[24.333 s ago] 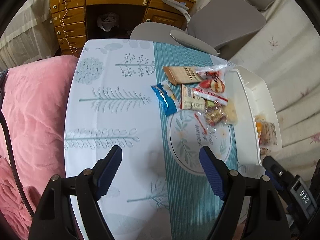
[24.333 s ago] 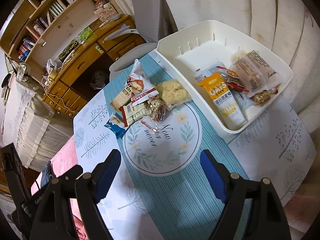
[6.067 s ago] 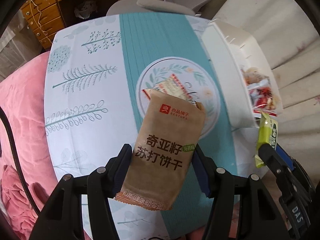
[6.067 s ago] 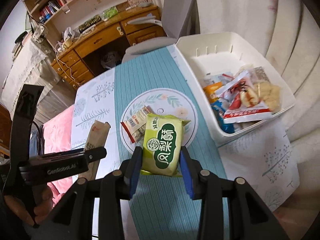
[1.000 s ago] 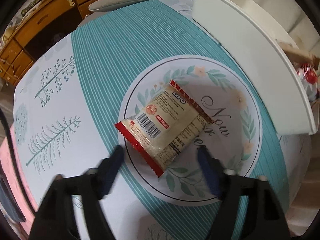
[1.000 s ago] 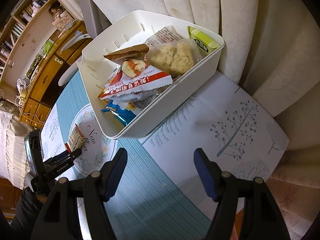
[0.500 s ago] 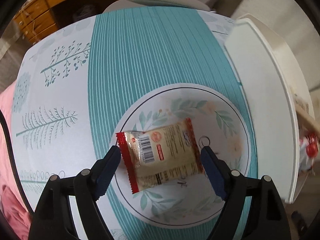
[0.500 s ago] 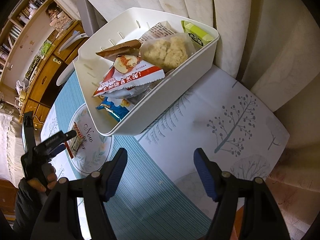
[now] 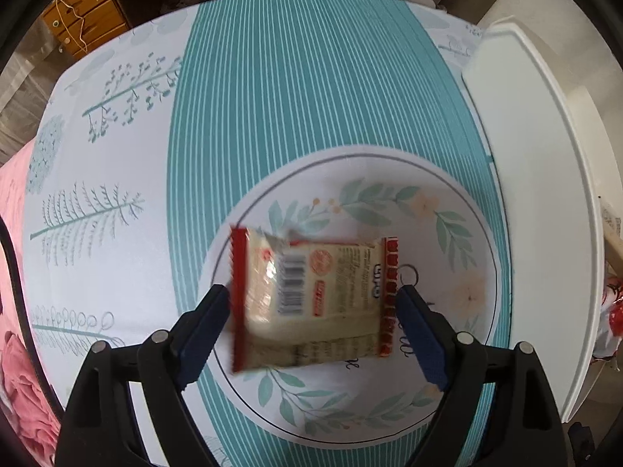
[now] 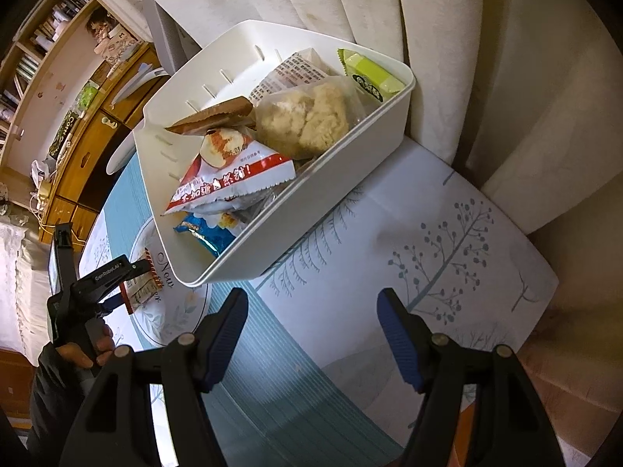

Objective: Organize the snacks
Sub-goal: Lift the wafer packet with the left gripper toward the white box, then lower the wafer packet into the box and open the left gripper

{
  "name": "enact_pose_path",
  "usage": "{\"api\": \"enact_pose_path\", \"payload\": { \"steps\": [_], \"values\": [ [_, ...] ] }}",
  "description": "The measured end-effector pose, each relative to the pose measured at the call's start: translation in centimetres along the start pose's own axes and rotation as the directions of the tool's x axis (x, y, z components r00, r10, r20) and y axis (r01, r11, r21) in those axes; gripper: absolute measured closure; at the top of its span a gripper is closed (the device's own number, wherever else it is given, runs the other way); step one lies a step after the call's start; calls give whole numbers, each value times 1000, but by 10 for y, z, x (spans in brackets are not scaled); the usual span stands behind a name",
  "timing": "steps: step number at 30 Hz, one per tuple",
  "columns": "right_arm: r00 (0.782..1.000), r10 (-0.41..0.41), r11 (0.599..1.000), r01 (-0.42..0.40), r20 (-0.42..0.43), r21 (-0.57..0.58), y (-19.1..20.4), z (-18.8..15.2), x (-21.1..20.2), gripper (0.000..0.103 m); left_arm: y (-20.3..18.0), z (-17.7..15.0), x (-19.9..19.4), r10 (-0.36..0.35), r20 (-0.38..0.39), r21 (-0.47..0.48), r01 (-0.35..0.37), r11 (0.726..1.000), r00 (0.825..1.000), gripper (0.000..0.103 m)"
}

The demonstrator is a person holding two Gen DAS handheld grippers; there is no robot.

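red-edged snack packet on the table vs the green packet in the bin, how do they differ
The red-edged snack packet lies flat alone on the tablecloth's round leaf print, between the left gripper's open jaws; the green packet leans in the white bin's far corner among other snacks. The first is cream with a barcode showing; the second is lime green. Both are sealed snack packs.

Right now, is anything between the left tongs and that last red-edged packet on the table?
Nothing visible. The red-edged packet lies alone on the tablecloth, and the open left tongs already straddle its two ends.
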State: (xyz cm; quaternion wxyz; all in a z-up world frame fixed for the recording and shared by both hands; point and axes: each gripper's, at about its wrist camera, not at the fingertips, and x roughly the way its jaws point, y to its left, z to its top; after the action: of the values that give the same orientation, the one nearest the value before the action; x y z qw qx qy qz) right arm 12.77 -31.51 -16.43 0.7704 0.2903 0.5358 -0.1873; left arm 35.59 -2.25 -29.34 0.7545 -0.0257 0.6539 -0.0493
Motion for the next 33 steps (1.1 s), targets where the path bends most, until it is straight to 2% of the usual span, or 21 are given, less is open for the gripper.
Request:
{"api": "enact_pose_path", "payload": {
  "steps": [4,6,9,11,14,21,28,33],
  "values": [
    [1000,4,1000,-4,-5,-4,-5,5,0,34,-8,-4,4,38,15,19,-39,999,999,18],
    [1000,3,1000,-3,-9,0,-9,7,1,34,-13,-7,5,74,22,29,-75,997,997,22],
    [1000,5,1000,-5,-17,7,-13,9,3,34,-17,-11,4,84,36,24,-85,996,996,30],
    [1000,13,1000,-13,-28,4,-15,10,5,34,-16,-14,0,85,45,18,-86,996,995,45],
    [999,26,1000,-26,-40,-6,-19,14,7,34,-18,-15,1,88,40,18,-89,996,995,51],
    [996,67,997,-69,-61,-37,-23,26,9,34,-21,-20,-7,106,-7,-20,-106,994,994,53],
    [990,111,991,-116,-81,-61,-30,42,7,34,-43,-27,-44,95,-14,-23,-96,995,995,52],
    [984,144,984,-153,-104,-90,-35,55,7,34,-61,-28,-70,50,-10,-42,-50,998,999,52]
  ]
}}
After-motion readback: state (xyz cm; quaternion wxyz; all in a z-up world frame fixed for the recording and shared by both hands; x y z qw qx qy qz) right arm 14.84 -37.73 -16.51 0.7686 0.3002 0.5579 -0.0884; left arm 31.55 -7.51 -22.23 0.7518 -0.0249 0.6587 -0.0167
